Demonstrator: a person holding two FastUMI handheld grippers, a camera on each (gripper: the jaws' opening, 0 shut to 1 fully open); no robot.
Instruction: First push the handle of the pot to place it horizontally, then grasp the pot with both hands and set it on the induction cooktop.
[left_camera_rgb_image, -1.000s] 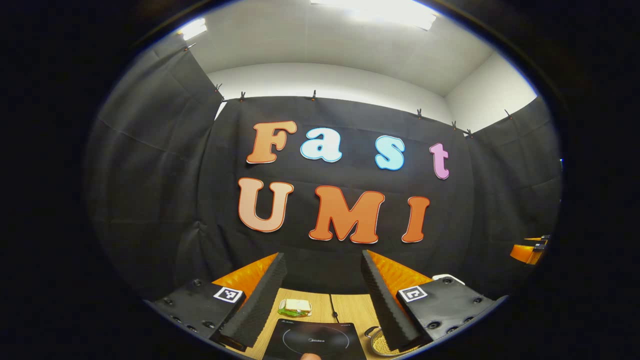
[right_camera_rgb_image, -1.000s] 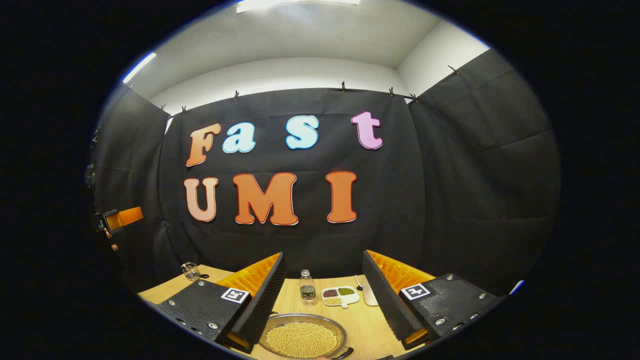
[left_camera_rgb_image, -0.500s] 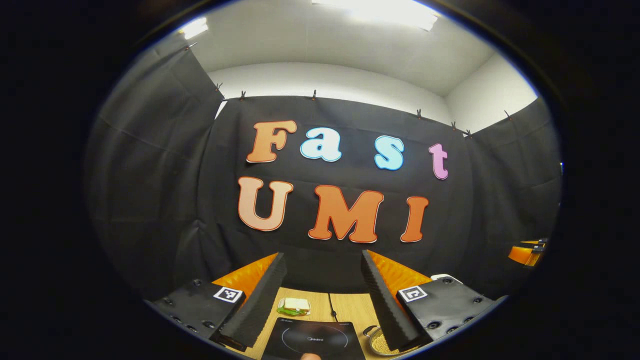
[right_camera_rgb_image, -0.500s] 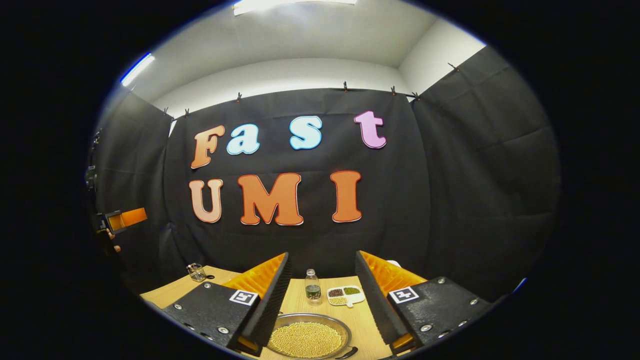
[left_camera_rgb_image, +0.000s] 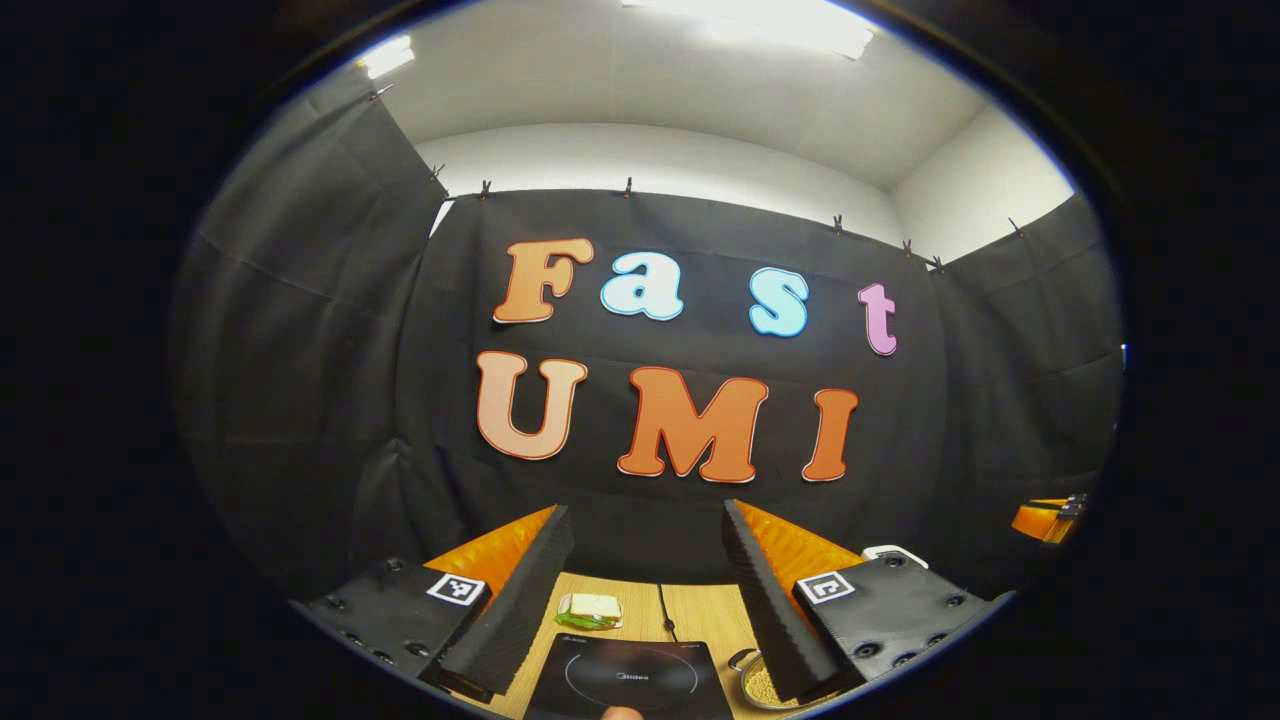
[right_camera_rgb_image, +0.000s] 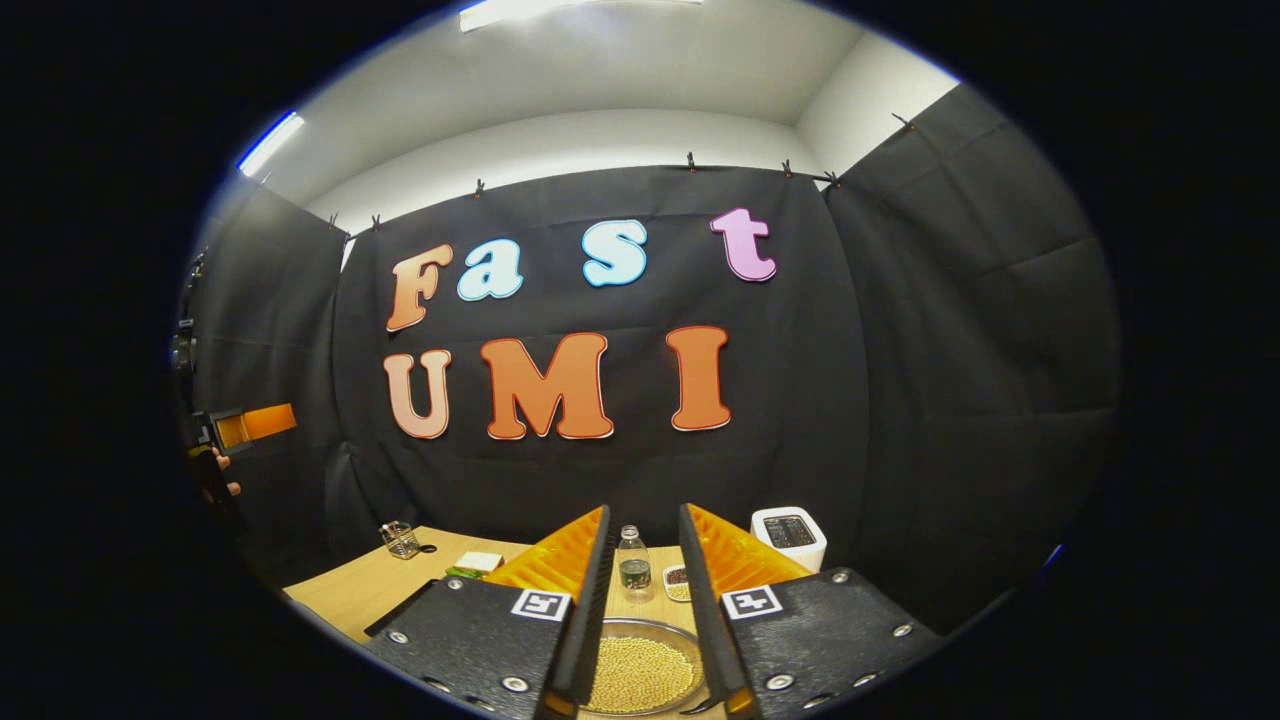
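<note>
A round metal pot (right_camera_rgb_image: 640, 672) full of pale beans sits on the wooden table just below and ahead of my right gripper (right_camera_rgb_image: 644, 512). Its fingers stand open with a narrow gap and nothing between them. They hide the pot's sides and handles. The black induction cooktop (left_camera_rgb_image: 628, 680) lies flat under my left gripper (left_camera_rgb_image: 645, 510), which is open wide and empty. The pot's rim (left_camera_rgb_image: 757, 682) peeks out to the right of the cooktop, behind the right finger. The cooktop's edge (right_camera_rgb_image: 395, 620) also shows left of the right gripper.
A sandwich (left_camera_rgb_image: 590, 610) and a cable lie behind the cooktop. Beyond the pot stand a small bottle (right_camera_rgb_image: 633, 565), a dish of beans (right_camera_rgb_image: 673, 580) and a white toaster (right_camera_rgb_image: 790, 535). A glass jar (right_camera_rgb_image: 400, 540) sits at the table's far left.
My right gripper's fingers have drawn much closer together and it has turned slightly, bringing the toaster into view. The left gripper has barely moved.
</note>
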